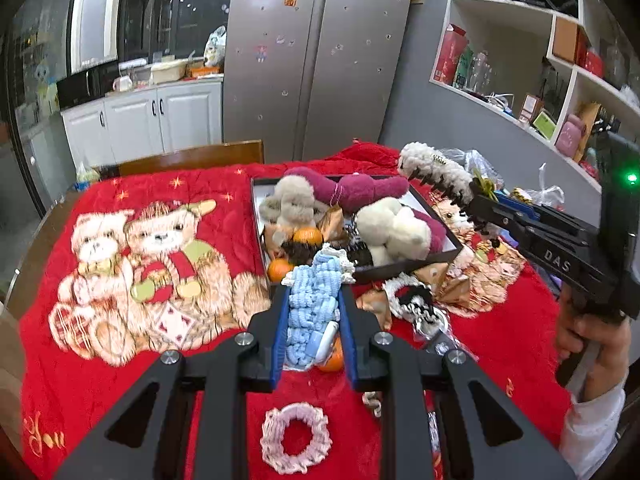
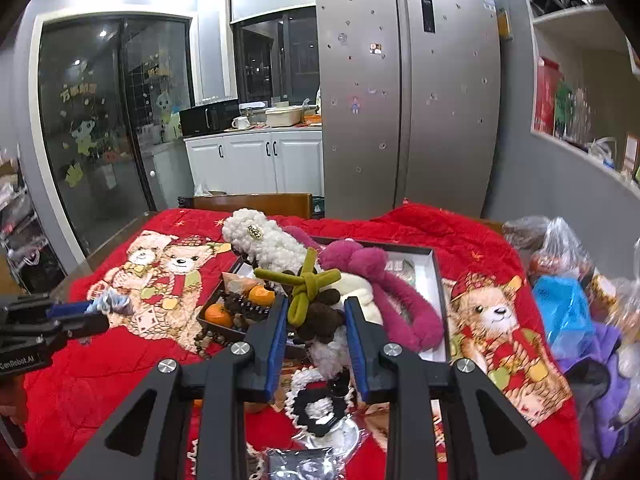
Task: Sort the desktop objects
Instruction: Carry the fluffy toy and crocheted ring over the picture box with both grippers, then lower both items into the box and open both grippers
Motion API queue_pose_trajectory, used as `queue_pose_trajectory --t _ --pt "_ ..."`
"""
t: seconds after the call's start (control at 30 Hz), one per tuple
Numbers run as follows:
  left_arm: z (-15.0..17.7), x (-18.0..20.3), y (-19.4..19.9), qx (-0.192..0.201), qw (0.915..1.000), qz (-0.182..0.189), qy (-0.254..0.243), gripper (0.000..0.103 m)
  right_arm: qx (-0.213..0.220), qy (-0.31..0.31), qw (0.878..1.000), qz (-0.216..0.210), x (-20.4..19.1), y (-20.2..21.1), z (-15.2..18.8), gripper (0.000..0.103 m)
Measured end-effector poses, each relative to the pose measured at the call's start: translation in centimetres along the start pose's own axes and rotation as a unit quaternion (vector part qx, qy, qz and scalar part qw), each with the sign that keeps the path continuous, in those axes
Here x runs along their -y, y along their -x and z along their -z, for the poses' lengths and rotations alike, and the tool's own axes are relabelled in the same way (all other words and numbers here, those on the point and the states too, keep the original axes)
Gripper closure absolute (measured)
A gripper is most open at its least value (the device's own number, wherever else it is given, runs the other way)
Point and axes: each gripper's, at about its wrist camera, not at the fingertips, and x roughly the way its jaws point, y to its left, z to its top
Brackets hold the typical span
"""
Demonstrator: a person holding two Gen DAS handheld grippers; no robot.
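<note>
My left gripper (image 1: pixel 316 292) is shut on a light blue fluffy hair clip (image 1: pixel 314 308) and holds it above the red blanket, just in front of the black tray (image 1: pixel 408 268). In the right wrist view the left gripper (image 2: pixel 90 312) comes in from the left edge with the blue clip (image 2: pixel 114 303). My right gripper (image 2: pixel 316 302) is shut on a white fluffy claw clip (image 2: pixel 264 242) with an olive bow (image 2: pixel 306 286), held over the tray (image 2: pixel 437 280). In the left wrist view the right gripper (image 1: pixel 480 200) hangs at the right with the white clip (image 1: pixel 436 170).
The tray holds plush pink and cream hair pieces (image 1: pixel 360 194) and oranges (image 1: pixel 308 236). On the blanket lie a pink scrunchie (image 1: pixel 296 438), a black-and-white scrunchie (image 2: pixel 320 404) and an orange (image 1: pixel 332 360). Plastic bags (image 2: pixel 564 304) crowd the right edge. A person's hand (image 1: pixel 592 340) grips the right tool.
</note>
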Motion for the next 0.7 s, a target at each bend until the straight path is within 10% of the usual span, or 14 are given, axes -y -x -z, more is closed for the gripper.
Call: queue_pose_trajectory --t 0.7 --pt "-7.4 3.4 -8.7 0.012 0.9997 -0.007 -0.019 0.079 -0.007 0.014 0.999 0.03 1.3 -4.2 -2.5 0.075"
